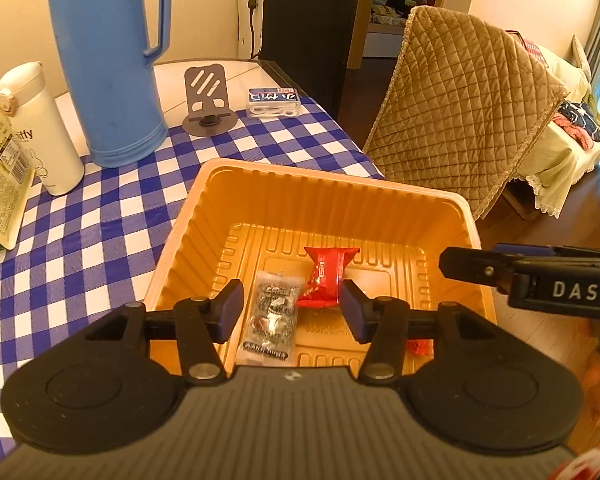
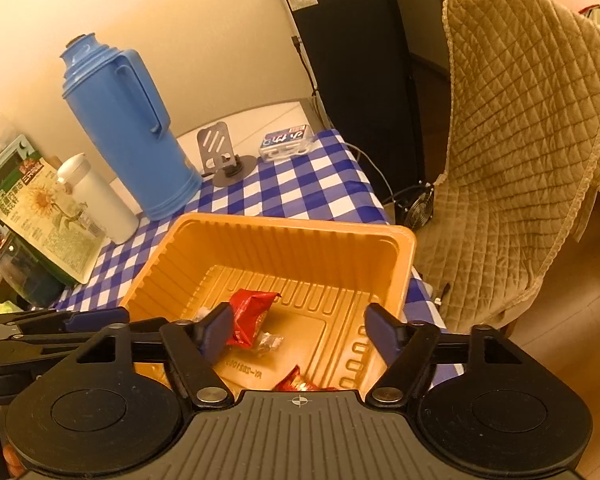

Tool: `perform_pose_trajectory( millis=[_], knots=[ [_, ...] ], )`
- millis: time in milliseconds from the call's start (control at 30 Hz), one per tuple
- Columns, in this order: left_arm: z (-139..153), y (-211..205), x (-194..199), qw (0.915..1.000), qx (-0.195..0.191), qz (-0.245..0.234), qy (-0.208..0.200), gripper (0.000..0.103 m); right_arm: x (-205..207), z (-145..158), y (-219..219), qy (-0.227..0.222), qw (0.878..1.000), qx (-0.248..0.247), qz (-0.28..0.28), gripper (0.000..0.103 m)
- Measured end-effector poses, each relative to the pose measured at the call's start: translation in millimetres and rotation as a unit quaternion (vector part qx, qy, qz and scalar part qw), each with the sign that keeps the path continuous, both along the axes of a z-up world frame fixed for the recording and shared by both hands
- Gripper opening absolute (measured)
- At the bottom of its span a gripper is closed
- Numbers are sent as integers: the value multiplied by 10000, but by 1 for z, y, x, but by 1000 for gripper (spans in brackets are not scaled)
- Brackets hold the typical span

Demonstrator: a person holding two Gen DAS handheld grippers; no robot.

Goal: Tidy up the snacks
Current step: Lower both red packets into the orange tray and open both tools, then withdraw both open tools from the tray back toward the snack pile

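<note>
An orange plastic tray stands on the blue-checked tablecloth. On its floor lie a red snack packet, a clear silver-printed packet and a second red packet, which is partly hidden. My left gripper hovers open over the near edge of the tray, its pads touching nothing. One finger of the right gripper reaches in from the right. In the right wrist view, the right gripper is open above the same tray, with the red packet, clear packet and second red packet below it.
Behind the tray stand a tall blue thermos jug, a white bottle, a grey phone stand and a small clear box. A printed carton lies at the left. A chair with a quilted cover stands off the table's right edge.
</note>
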State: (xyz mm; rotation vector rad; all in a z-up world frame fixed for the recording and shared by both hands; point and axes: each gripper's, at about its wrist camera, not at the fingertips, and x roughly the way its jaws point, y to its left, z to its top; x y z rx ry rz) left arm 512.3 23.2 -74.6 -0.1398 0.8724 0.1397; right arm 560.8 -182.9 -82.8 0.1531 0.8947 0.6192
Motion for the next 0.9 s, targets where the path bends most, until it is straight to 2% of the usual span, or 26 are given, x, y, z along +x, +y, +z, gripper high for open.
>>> perform_pose_trajectory(
  millis=[133,300,433,767,900],
  knots=[
    [9,-2,-14,9999,-91,-40,-62,54,-15,9,-6,-35,10000,-33,31,80],
    [24,-10,-39,9997,-102,-182,-157,54,-41,19,-17,-22,10000,15,76,82],
    [36,-14,-67,9991,-267,-229,-251,57,-64,24,-25,26,9999,16,121,82],
    [49,-15,-155,9983,-459,-181,-322,59,-136,36,-38,38,9997,-8,233,82],
    [54,-10,-194,9986,-404,-55,-328,59,-167,39,-36,74,9994,-74,337,82]
  ],
)
